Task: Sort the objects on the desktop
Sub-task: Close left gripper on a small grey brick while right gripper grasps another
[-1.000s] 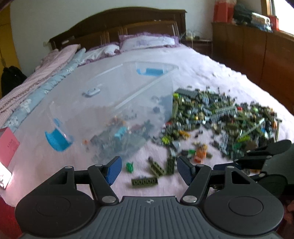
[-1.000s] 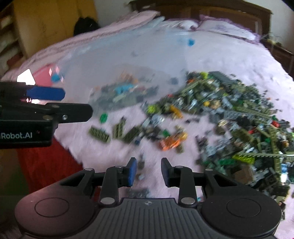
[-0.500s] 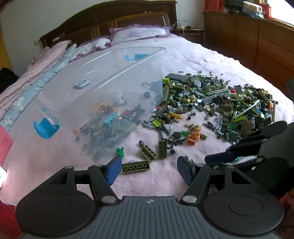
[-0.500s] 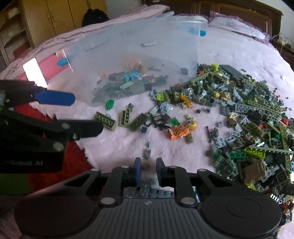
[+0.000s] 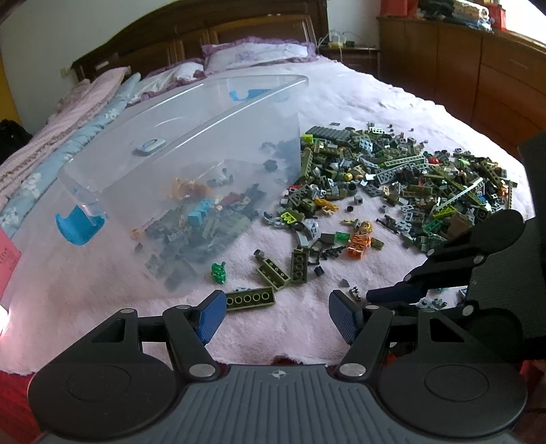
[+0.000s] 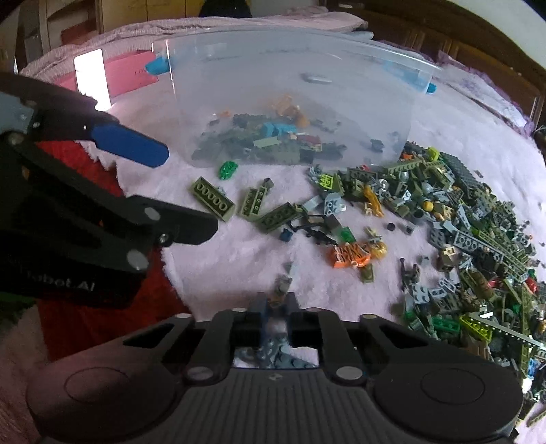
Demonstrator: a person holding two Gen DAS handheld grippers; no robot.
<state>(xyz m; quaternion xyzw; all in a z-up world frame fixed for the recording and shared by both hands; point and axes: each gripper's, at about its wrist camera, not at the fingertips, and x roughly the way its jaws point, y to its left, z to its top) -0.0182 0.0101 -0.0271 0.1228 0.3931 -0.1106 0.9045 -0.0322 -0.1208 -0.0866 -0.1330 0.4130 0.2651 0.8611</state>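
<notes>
The left tool [image 5: 277, 316] hung low over the near edge of the bed [image 5: 358, 102], and its two blue fingers [image 5: 212, 316] stood wide apart with nothing between them. Just past them lay a long green brick [image 5: 250, 299] with a row of round holes, flat on the pink fuzzy blanket [image 5: 300, 328].

The right tool [image 6: 275, 309] had its fingers pressed close together on a small grey-blue piece [image 6: 278, 324]. The piece looked blurry, so its shape was hard to tell. More grey-blue bricks sat right under the tool, close to the camera.

A big clear plastic box [image 5: 191, 143] with blue clips [image 5: 79, 228] sat on the bed, tipped on its side. Some bricks were inside it, dark ones, a light blue one and an orange one. Its open mouth faced a big pile of bricks [image 5: 402, 184] spread over the blanket. Most of them were green and grey.

Between the pile and the tools lay a few loose bits. There was a small bright green piece [image 5: 218, 272] just beside the box, two more green bricks [image 5: 286, 268] touching at one end, and an orange piece [image 5: 360, 243] near the pile.

In the right wrist view, the left tool [image 6: 177, 191] came in from the left side, open, above the long green brick [image 6: 213, 198].

A dark wooden headboard [image 5: 218, 30] and pillows [image 5: 256, 54] were at the far end of the bed.
</notes>
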